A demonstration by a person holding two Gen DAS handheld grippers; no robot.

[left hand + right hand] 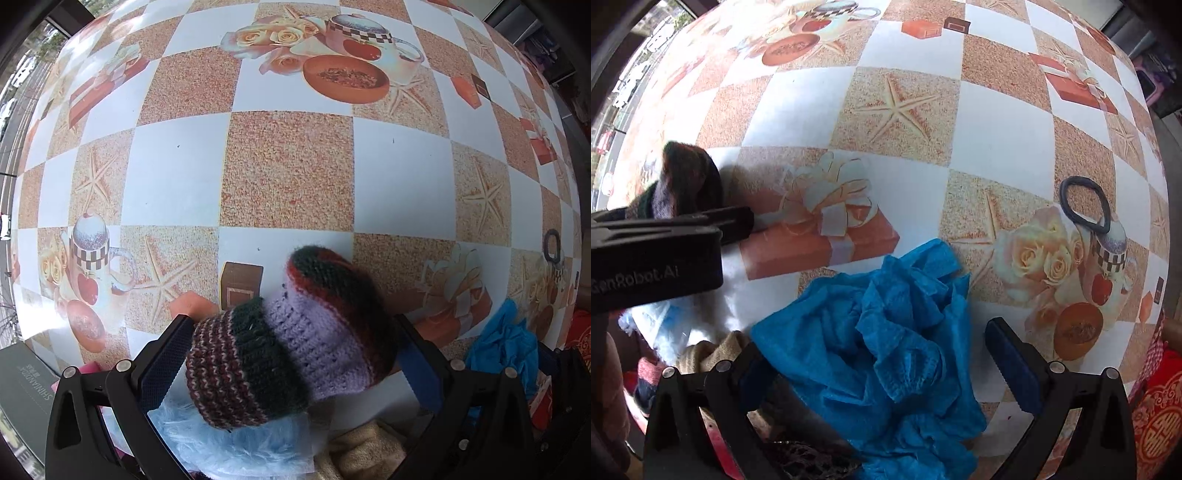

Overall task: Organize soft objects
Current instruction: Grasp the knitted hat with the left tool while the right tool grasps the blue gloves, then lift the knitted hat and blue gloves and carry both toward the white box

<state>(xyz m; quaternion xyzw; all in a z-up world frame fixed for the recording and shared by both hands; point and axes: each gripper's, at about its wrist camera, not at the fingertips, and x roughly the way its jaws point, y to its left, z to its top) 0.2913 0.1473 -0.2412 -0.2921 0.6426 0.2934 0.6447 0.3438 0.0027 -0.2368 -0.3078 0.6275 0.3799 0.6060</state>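
A striped knitted hat [295,339], banded in lilac, dark green and red-brown, is being gripped between the two fingers of the left tool [291,354], whose jaws are being pressed against its sides; the hat is being held just above the bench [288,162], which is being covered by a checked cloth printed with starfish, roses and teapots. Beneath the hat, a pale blue fluffy item [236,439] and a beige knitted item [369,450] are being seen at the near edge.

The right tool [882,369] is being held open, its fingers being spread wide on either side of a crumpled blue cloth [886,350] lying on the bench near its front edge; the cloth is not being squeezed. A dark hair tie [1086,203] is lying flat on the bench, well apart to the right.
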